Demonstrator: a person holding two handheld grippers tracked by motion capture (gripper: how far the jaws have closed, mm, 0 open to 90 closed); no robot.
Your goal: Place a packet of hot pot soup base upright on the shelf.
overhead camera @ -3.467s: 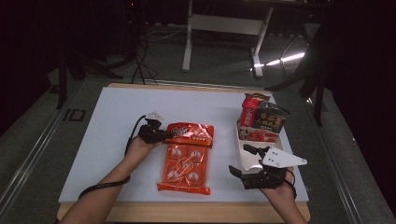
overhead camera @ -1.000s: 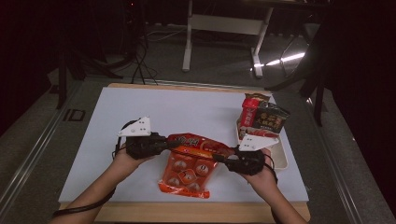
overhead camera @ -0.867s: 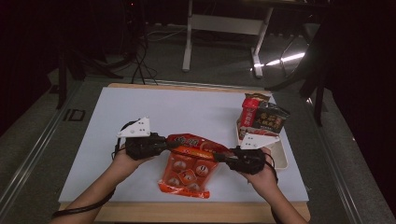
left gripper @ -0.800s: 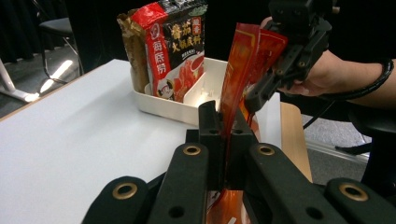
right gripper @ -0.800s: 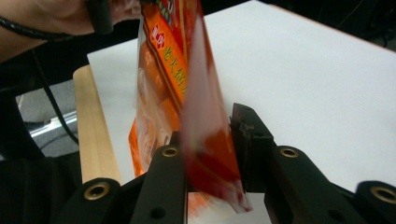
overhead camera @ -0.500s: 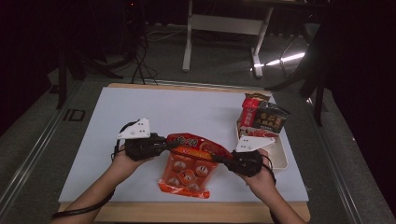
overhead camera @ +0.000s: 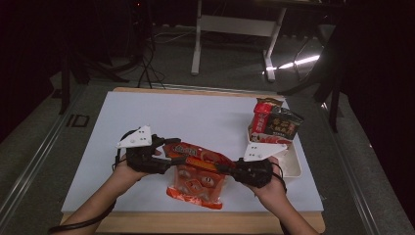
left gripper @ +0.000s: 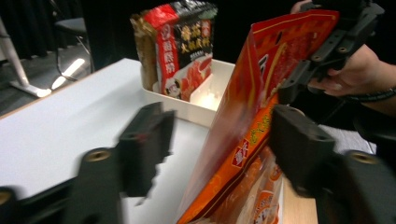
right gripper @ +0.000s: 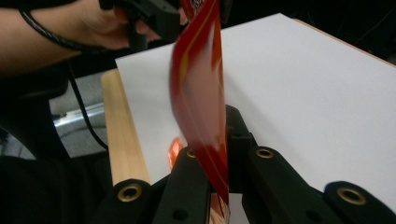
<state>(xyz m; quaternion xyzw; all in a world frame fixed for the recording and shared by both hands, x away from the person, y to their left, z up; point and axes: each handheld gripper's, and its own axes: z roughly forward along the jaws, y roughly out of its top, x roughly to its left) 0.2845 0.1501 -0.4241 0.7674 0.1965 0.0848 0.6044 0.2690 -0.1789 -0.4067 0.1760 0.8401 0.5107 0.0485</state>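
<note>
Dark room, walls lost in shadow. Grey floor (overhead camera: 230,68) beyond table, bright light streak (overhead camera: 298,62) on it at right. White stand legs (overhead camera: 198,44) behind table. Black cables (overhead camera: 147,54) trail across floor at left. White tabletop (overhead camera: 195,110) with wooden edge (overhead camera: 195,223). Grey floor rails (overhead camera: 34,161) at left.

One red snack bag (overhead camera: 198,176), two grippers, one white tray (overhead camera: 288,164) holding two upright packets (overhead camera: 276,125).
</note>
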